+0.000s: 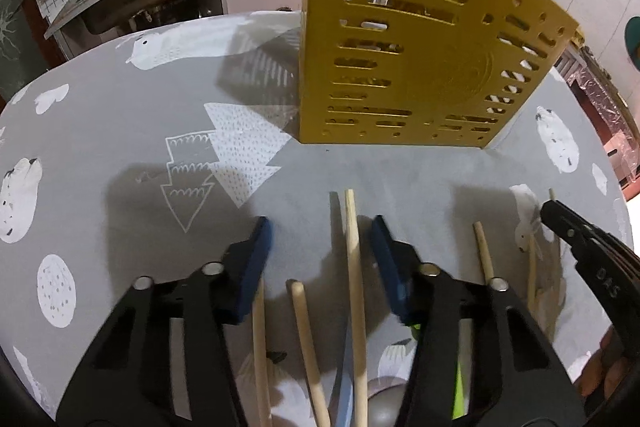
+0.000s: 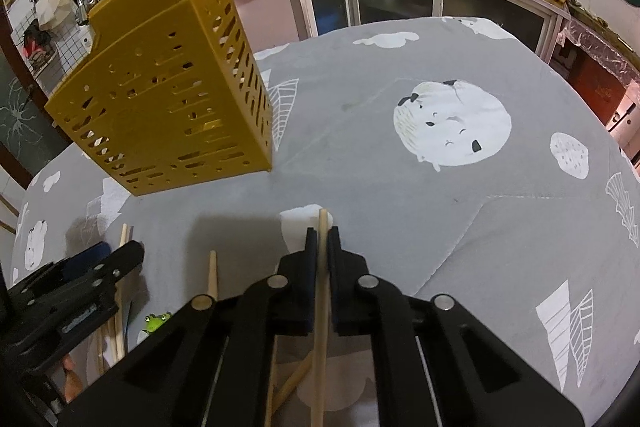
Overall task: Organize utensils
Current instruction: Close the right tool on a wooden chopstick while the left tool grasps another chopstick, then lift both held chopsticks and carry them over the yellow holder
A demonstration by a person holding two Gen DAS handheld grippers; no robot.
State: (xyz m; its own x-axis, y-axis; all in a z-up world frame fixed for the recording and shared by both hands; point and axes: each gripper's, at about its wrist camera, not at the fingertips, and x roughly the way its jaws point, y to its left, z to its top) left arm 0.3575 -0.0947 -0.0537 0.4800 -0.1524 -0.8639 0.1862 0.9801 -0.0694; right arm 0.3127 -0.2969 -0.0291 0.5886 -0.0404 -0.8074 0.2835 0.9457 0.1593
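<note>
Left wrist view showed the left tongs (image 1: 320, 239) spread apart above the desk (image 1: 100, 131), which was covered with a grey cloth printed with white bears and trees. Between the blue pads (image 1: 256, 267) a long wooden chopstick (image 1: 354, 275) was seen lying on the cloth, close to the right-hand pad; whether it was touched could not be told. Two more chopsticks (image 1: 304, 339) were seen lower down between the arms of the tongs, and another chopstick (image 1: 482, 251) lay just outside the right arm. A yellow slotted utensil holder (image 1: 420, 59) stood upright on the desk straight ahead of the tongs, apart from them.

From the right wrist view, the right tongs (image 2: 322, 239) were seen pressed together, pinching one chopstick (image 2: 321, 307) whose tip stuck out a little past the pads. The yellow holder (image 2: 168, 95) was found ahead and to the left of these tongs, and the left tongs (image 2: 104, 259) low at the left edge.
</note>
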